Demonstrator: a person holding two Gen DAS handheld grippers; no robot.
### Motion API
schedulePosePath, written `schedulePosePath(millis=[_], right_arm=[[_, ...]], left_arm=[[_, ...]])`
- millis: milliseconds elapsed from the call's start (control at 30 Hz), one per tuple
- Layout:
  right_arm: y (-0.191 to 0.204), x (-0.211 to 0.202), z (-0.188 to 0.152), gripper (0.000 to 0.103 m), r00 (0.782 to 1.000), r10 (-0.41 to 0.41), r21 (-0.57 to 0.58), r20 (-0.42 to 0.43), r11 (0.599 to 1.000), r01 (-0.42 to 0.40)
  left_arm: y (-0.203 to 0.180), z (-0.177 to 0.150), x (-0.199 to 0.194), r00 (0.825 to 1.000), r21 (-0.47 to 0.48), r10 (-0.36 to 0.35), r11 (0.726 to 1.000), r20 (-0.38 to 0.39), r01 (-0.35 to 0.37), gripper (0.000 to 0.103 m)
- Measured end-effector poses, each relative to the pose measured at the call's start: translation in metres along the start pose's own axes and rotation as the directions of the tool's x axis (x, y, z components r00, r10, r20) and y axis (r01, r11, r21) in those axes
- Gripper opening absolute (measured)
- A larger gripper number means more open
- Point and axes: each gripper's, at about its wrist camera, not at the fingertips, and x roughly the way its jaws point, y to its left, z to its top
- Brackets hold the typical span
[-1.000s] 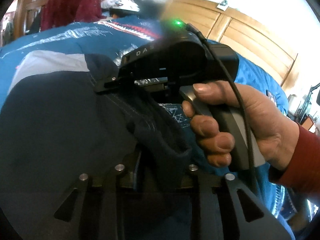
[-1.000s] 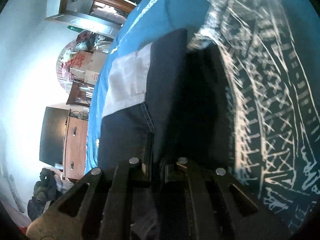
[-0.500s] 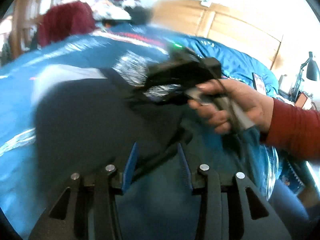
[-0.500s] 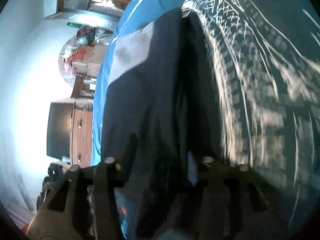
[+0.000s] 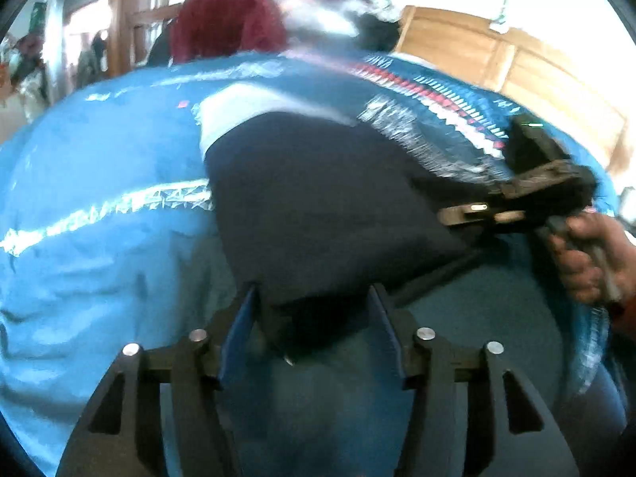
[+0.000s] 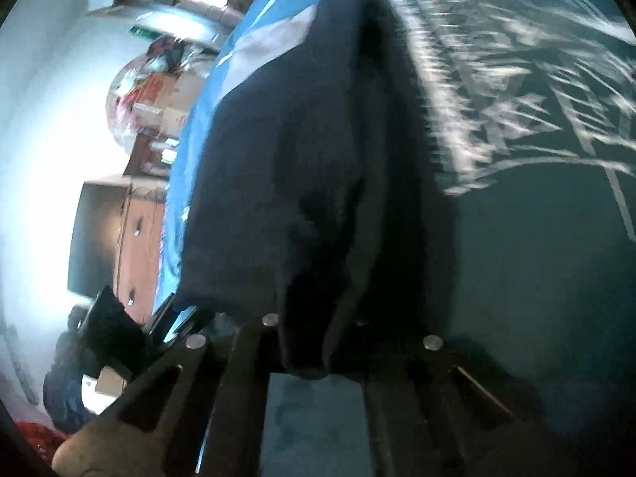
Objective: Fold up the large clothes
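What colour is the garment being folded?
Dark navy garment, with a pale grey panel at its far end; clearest in the left wrist view.

Bed (image 5: 91,262) covered by a blue quilt (image 6: 556,278) with white line patterns and a red-and-white zigzag band. Directly on the quilt, a dark navy garment (image 5: 318,206), folded into a broad flat shape, with a pale grey-white panel (image 5: 238,107) at its far end. Near corner of the garment reaching the quilt's shaded, teal-looking part. Quilt surface wrinkled at the left side. Wooden headboard (image 5: 516,63) behind.
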Motion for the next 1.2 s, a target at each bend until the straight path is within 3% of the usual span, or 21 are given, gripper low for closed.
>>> schedulePosePath(millis=[67,133,200,333,400,467,533,667,767,900,933,1000,1100,1200], right_arm=[[-0.017,-0.002,0.001,0.001,1.0,0.019,0.047,0.019,0.999,-0.02],[-0.021,-0.001,0.001,0.001,0.999,0.032,0.04,0.013,0.999,-0.032],[-0.018,0.0,0.004,0.001,1.0,0.024,0.022,0.008,0.999,-0.024],[-0.013,-0.001,0.0,0.002,0.999,0.047,0.025,0.011,0.999,-0.048],[-0.013,-0.001,-0.003,0.002,0.998,0.062,0.037,0.023,0.997,-0.063],[-0.013,-0.002,-0.004,0.002,0.997,0.063,0.042,0.036,0.997,-0.064],[-0.01,-0.006,-0.007,0.006,0.998,0.041,0.032,0.045,0.999,-0.043],[0.004,-0.013,-0.012,0.008,0.999,0.001,-0.026,0.053,1.0,0.001],[-0.005,-0.006,-0.007,0.01,0.999,0.038,0.026,0.035,0.999,-0.039],[-0.014,-0.007,0.0,0.024,0.99,0.114,0.086,0.084,0.989,-0.121],[-0.012,-0.007,0.001,0.022,0.989,0.115,0.078,0.094,0.989,-0.123],[-0.004,-0.006,0.0,0.002,0.991,0.09,0.052,0.103,0.994,-0.096],[0.003,-0.013,-0.007,0.002,0.989,0.058,0.025,0.132,0.998,-0.062],[-0.011,-0.011,-0.014,0.002,0.991,0.051,0.045,0.123,0.997,-0.057]], left_arm=[[0.016,-0.01,0.024,0.996,-0.056,0.034,0.998,-0.083,-0.039,0.058],[0.035,-0.016,0.023,0.997,-0.147,-0.038,0.989,-0.069,0.028,0.058],[0.034,-0.016,0.014,0.996,-0.125,-0.029,0.992,-0.079,0.019,0.053],[0.046,-0.011,-0.03,0.992,-0.164,-0.122,0.979,0.015,0.123,0.052],[0.071,-0.01,-0.043,0.996,-0.193,-0.076,0.978,0.046,0.084,0.059],[0.096,-0.015,-0.04,1.0,-0.242,-0.018,0.97,0.011,0.02,0.058],[0.108,-0.019,-0.044,1.0,-0.278,-0.013,0.96,0.017,0.017,0.058],[0.072,-0.005,-0.045,0.996,-0.169,-0.066,0.983,0.06,0.075,0.058],[0.042,0.009,-0.023,0.989,-0.107,-0.127,0.985,0.07,0.134,0.058],[0.025,0.016,0.003,0.985,-0.101,-0.161,0.981,0.056,0.166,0.062],[0.023,0.012,0.015,0.988,-0.093,-0.15,0.984,0.023,0.151,0.07],[0.021,0.005,0.028,0.991,-0.1,-0.134,0.986,-0.03,0.13,0.073],[0.022,0.0,0.022,0.986,-0.111,-0.161,0.982,-0.046,0.155,0.068],[0.023,0.003,-0.009,0.984,-0.105,-0.172,0.979,0.04,0.175,0.066]])
